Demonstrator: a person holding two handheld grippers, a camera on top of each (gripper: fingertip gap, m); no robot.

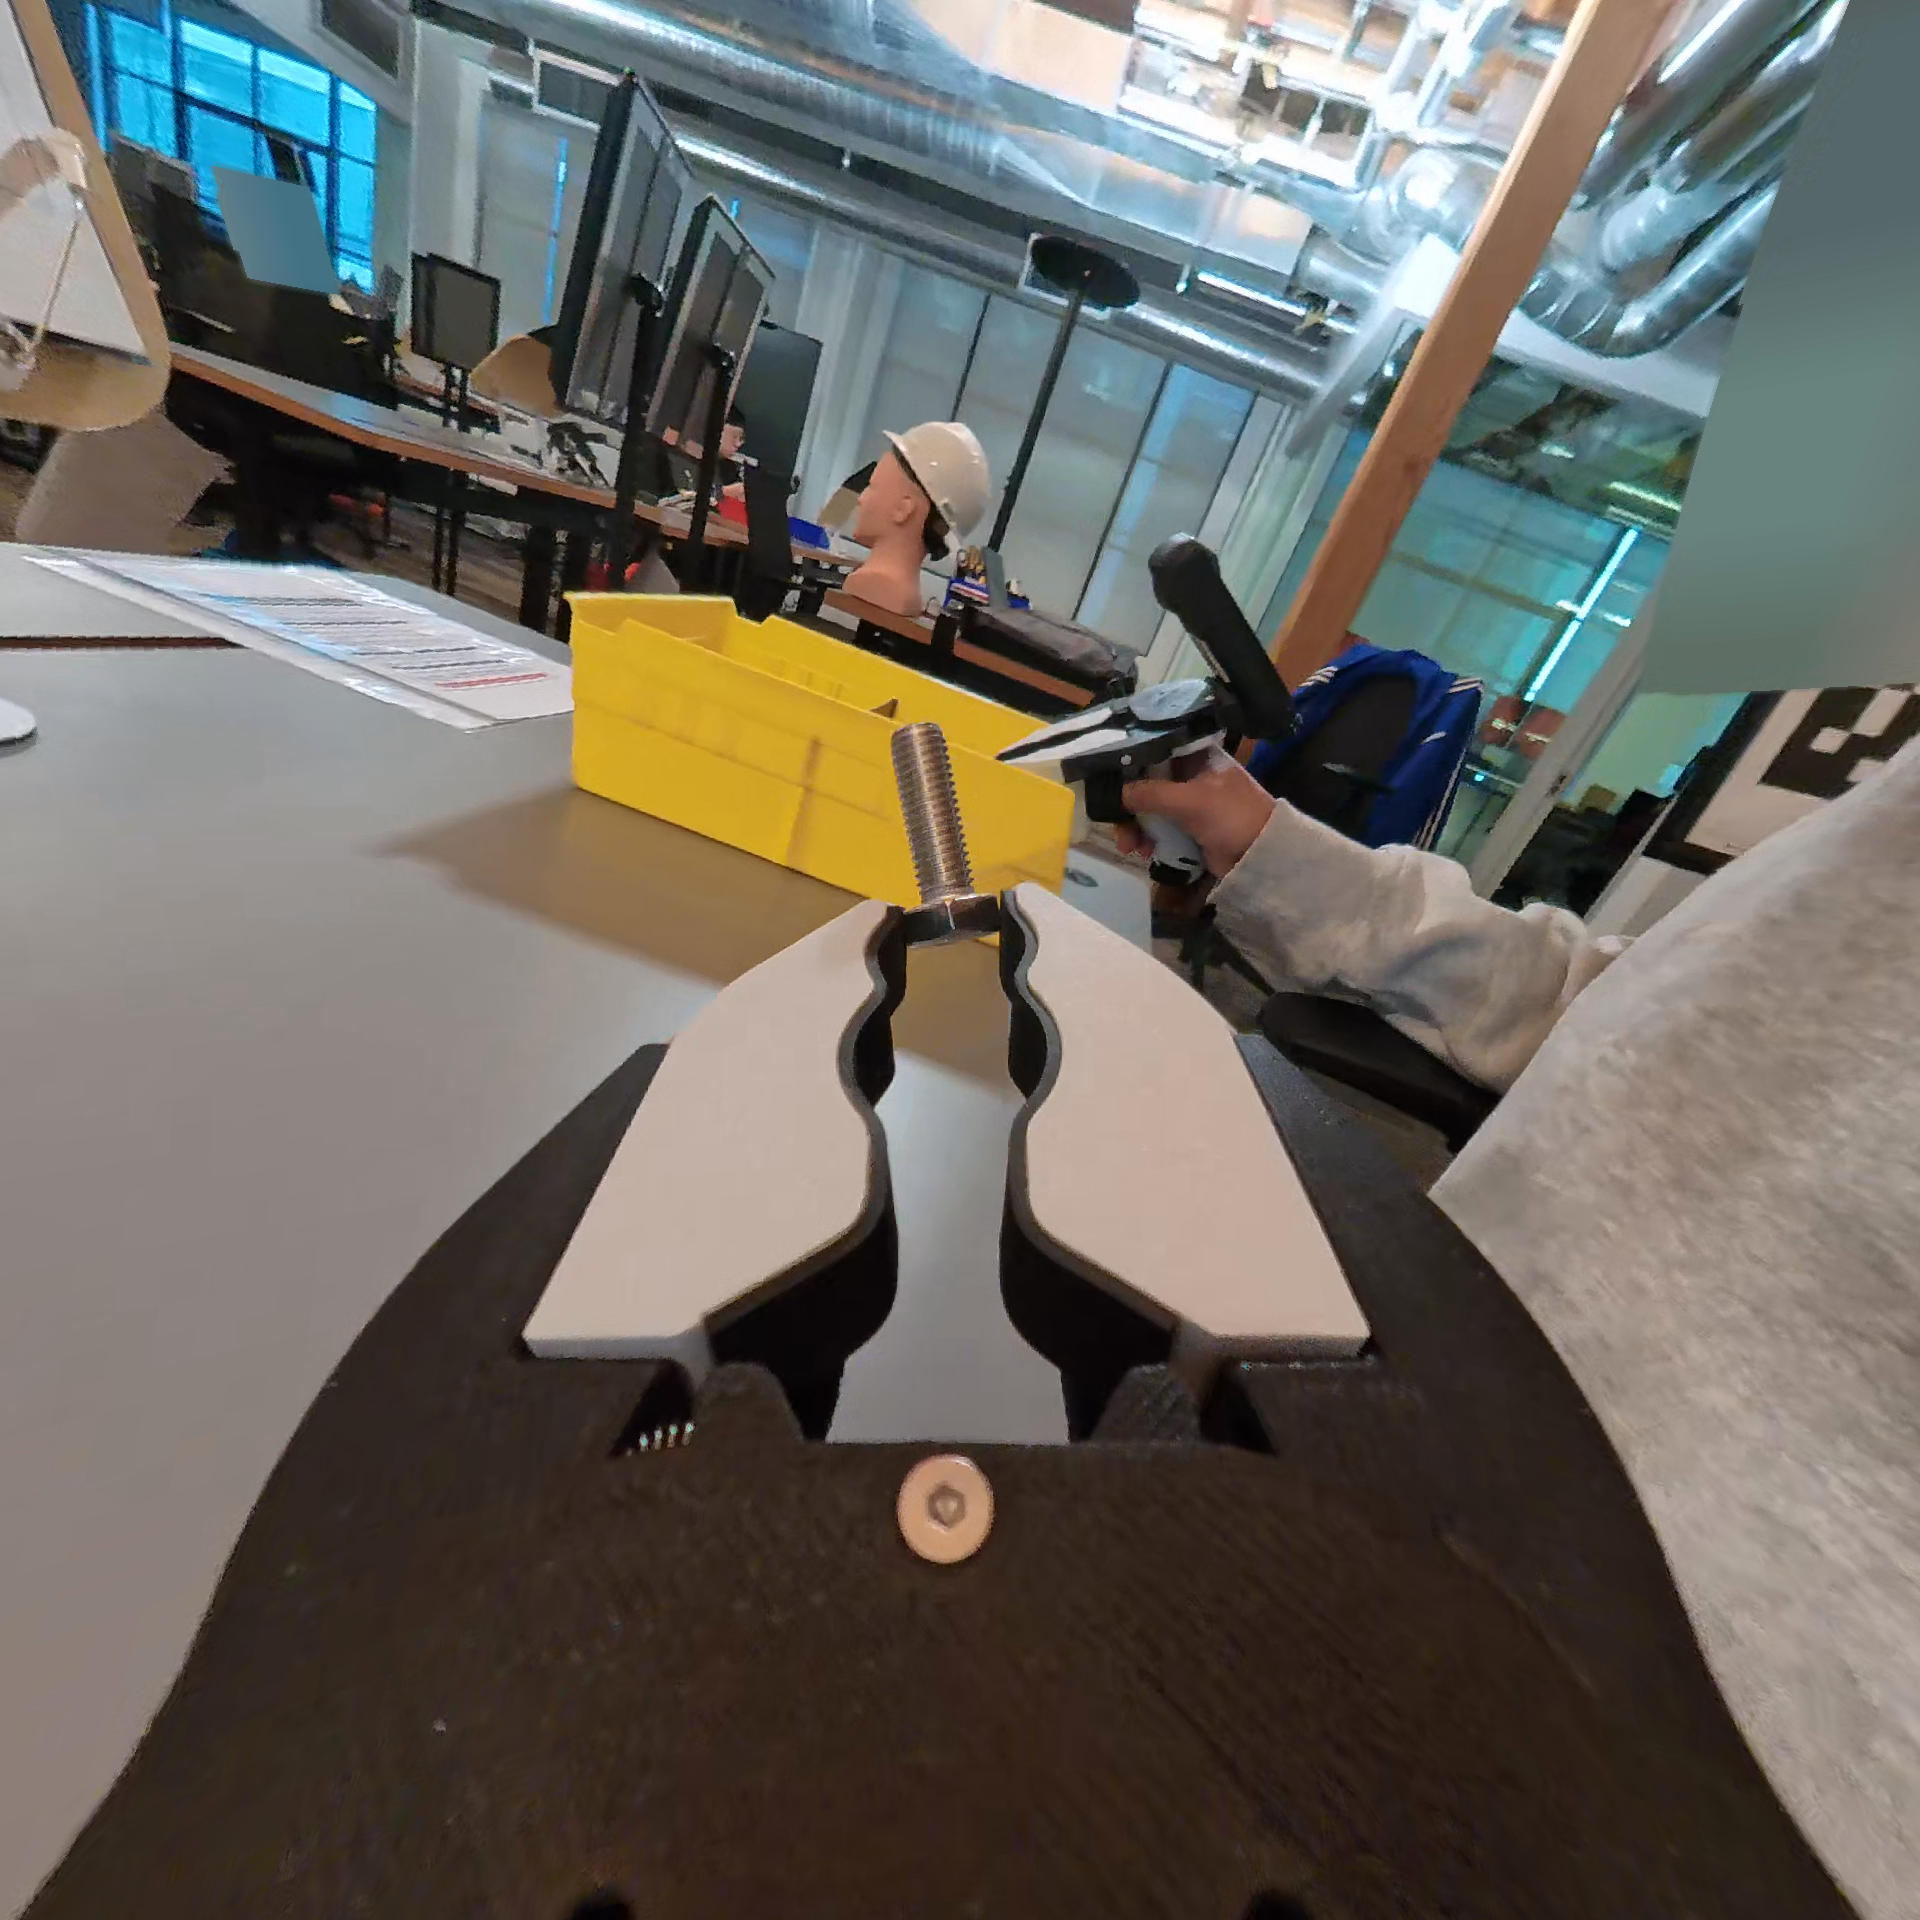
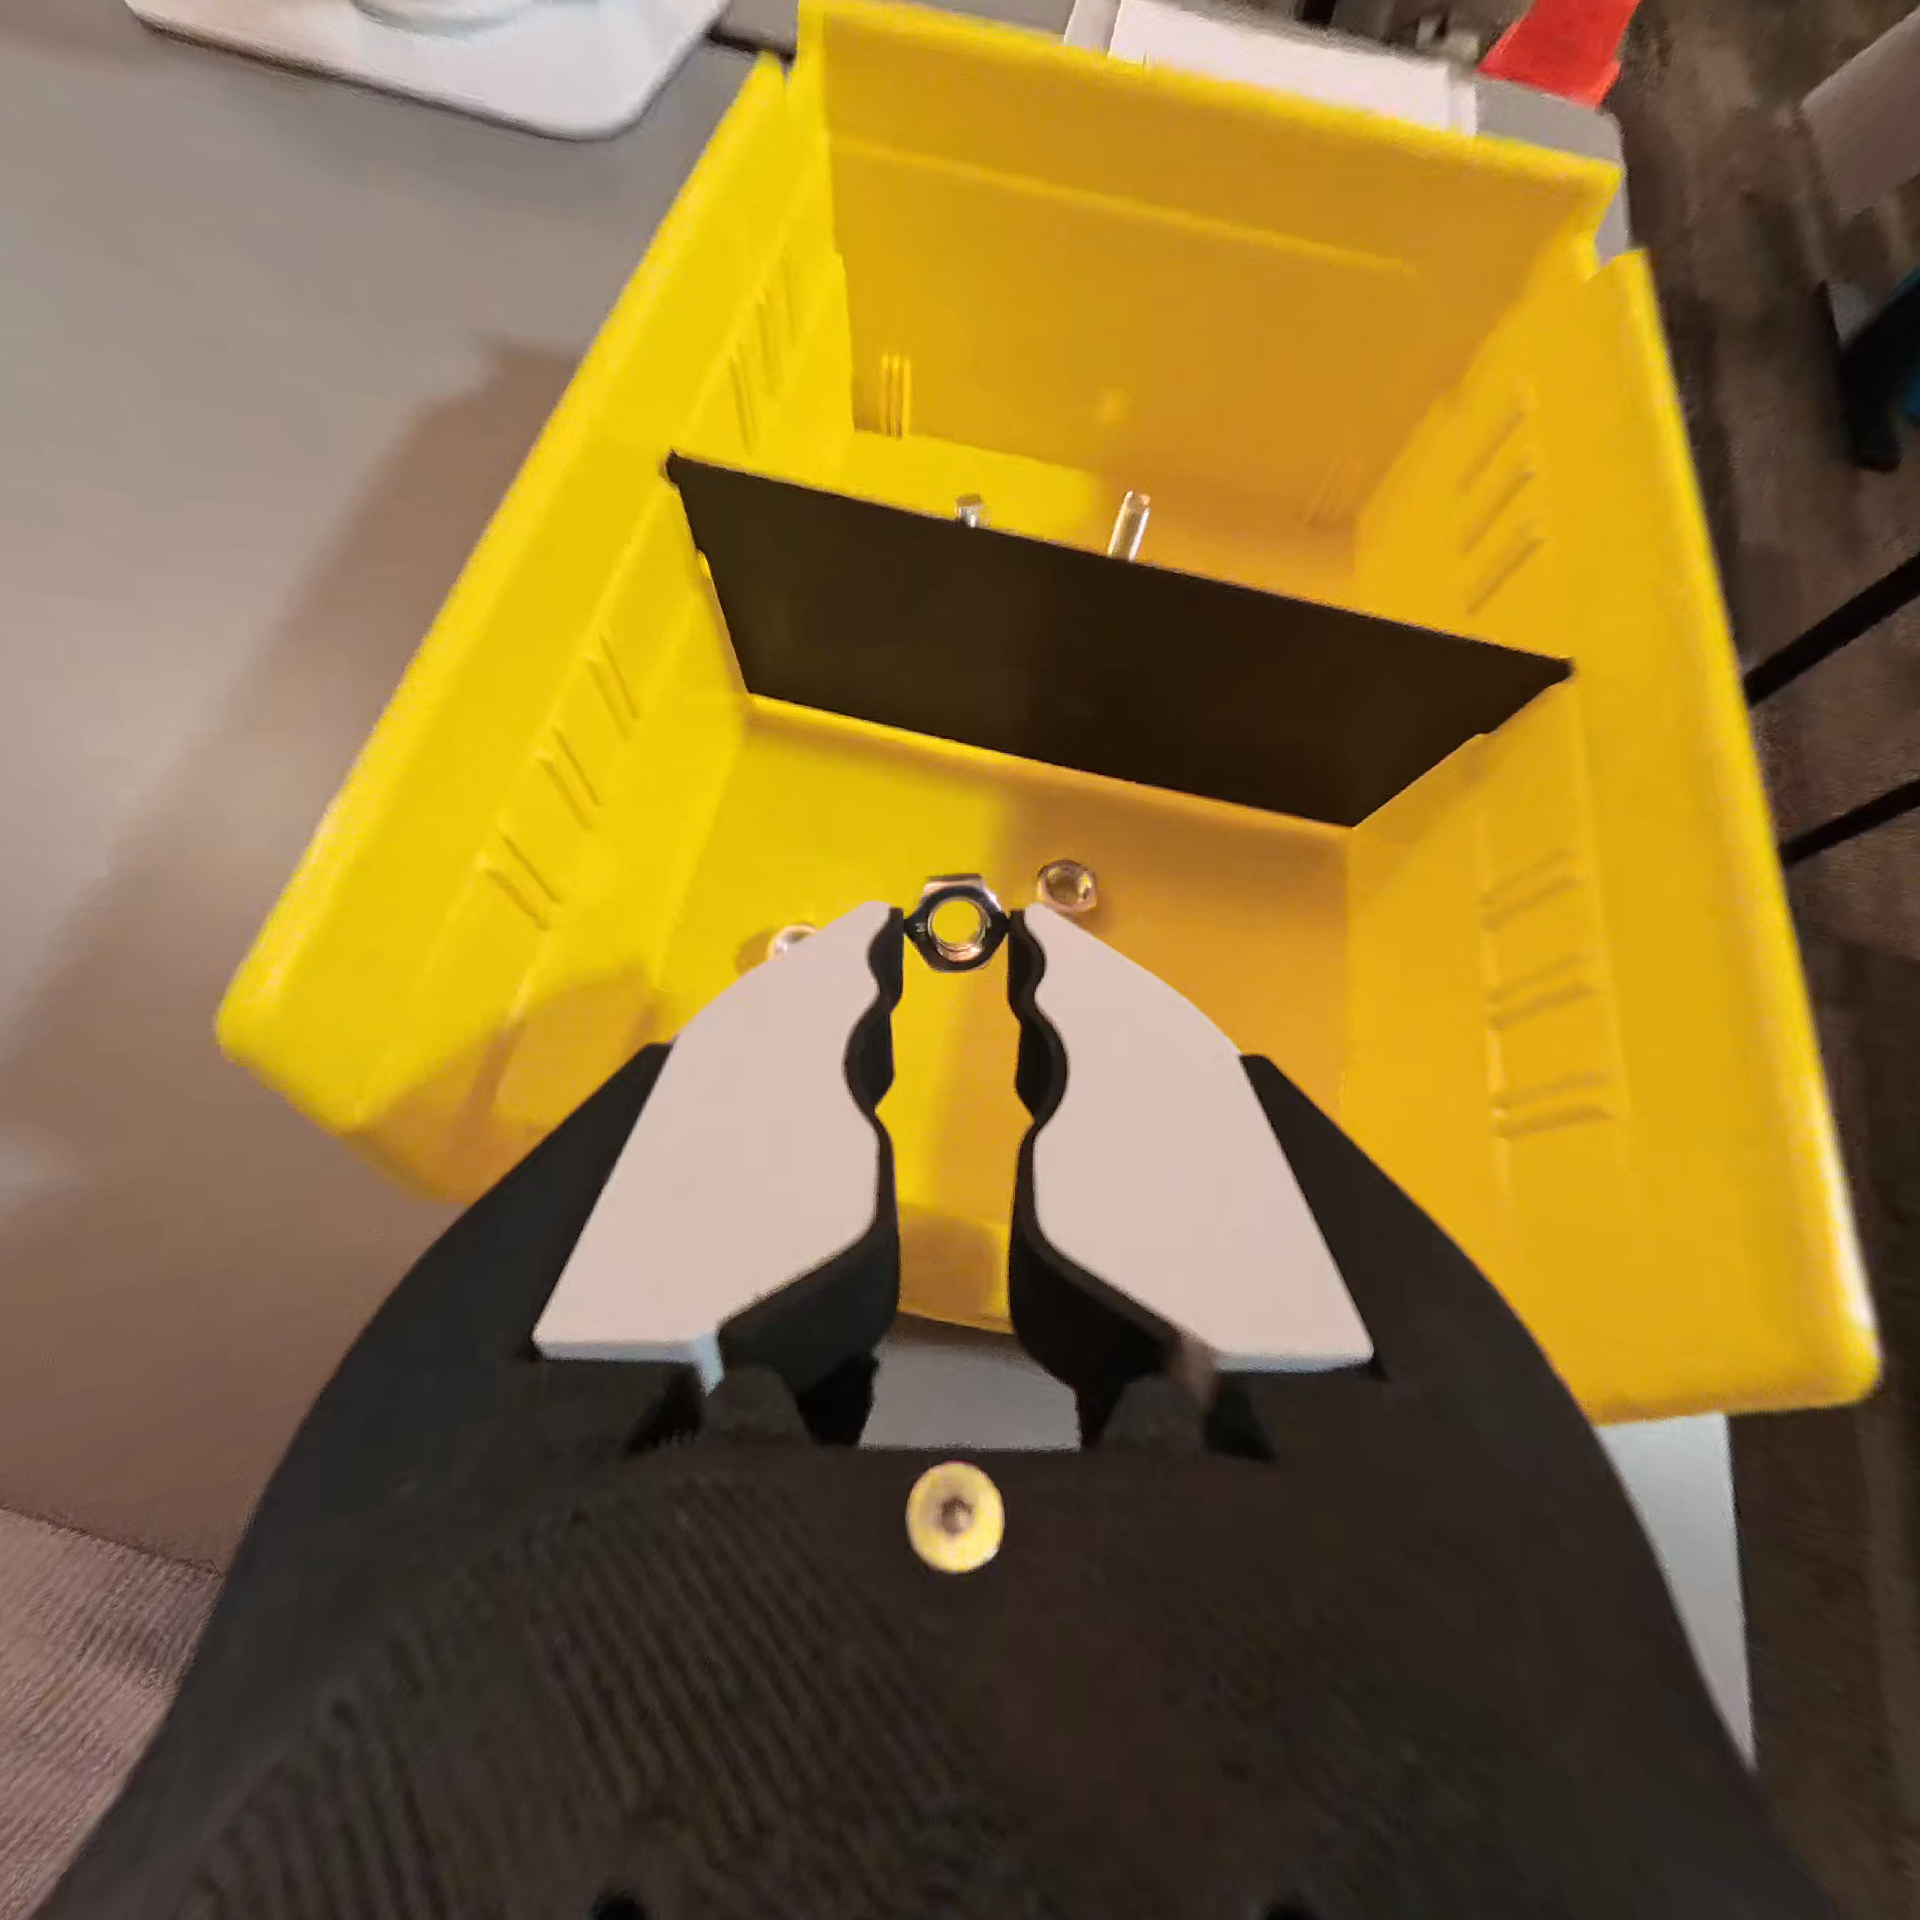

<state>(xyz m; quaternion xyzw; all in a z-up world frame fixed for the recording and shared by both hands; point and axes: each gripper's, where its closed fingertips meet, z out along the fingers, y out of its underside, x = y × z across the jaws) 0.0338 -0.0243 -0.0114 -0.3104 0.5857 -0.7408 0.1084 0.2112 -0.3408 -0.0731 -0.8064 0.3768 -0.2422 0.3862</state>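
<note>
The yellow bin (image 2: 582,790) sits on your grey table (image 1: 260,987). Your left gripper (image 1: 948,920) clamps a steel bolt (image 1: 928,821) upright by its head. Your right gripper (image 2: 951,930) pinches 1 hex nut (image 2: 951,925) above the bin's near compartment.

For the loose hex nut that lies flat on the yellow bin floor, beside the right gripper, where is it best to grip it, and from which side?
Probably across two opposite flat sides of the small metal hex nut, coming from above through the open top of the yellow plastic bin. It lies flat with its hole facing up, so the flats offer parallel faces to the fingers.
</note>
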